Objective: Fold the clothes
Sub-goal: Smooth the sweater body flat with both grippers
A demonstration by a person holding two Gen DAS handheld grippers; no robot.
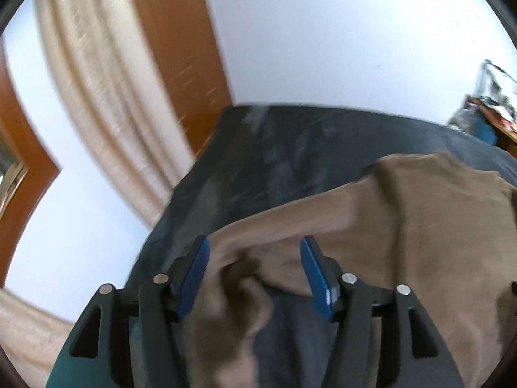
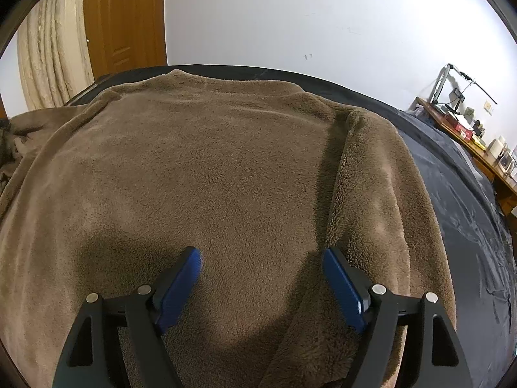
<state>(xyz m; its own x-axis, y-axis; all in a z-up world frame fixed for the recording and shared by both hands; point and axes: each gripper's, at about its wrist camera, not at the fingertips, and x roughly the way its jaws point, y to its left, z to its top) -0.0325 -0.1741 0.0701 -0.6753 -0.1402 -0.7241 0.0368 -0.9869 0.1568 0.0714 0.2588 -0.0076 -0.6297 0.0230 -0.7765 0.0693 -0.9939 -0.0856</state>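
We see the brown sweater (image 2: 206, 174) spread flat on the dark sheet (image 2: 458, 213), one sleeve (image 2: 371, 194) folded in at three o'clock. Our right gripper (image 2: 261, 258) hovers spread above it. Our left gripper (image 1: 255, 252), also spread, straddles a blurred fold, grip unclear.

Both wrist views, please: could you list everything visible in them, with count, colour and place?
fleece: one, brown, spread on the bed, right sleeve folded over the body
bed: one, dark cover, under the fleece
door: one, orange-brown wood, behind the bed on the left
curtain: one, cream, left of the door
wall: white, behind the bed
desk: one, wooden, cluttered, far right by the wall
left gripper: open, blue pads, over a bunched edge of the fleece; view blurred
right gripper: open, blue pads, over the fleece
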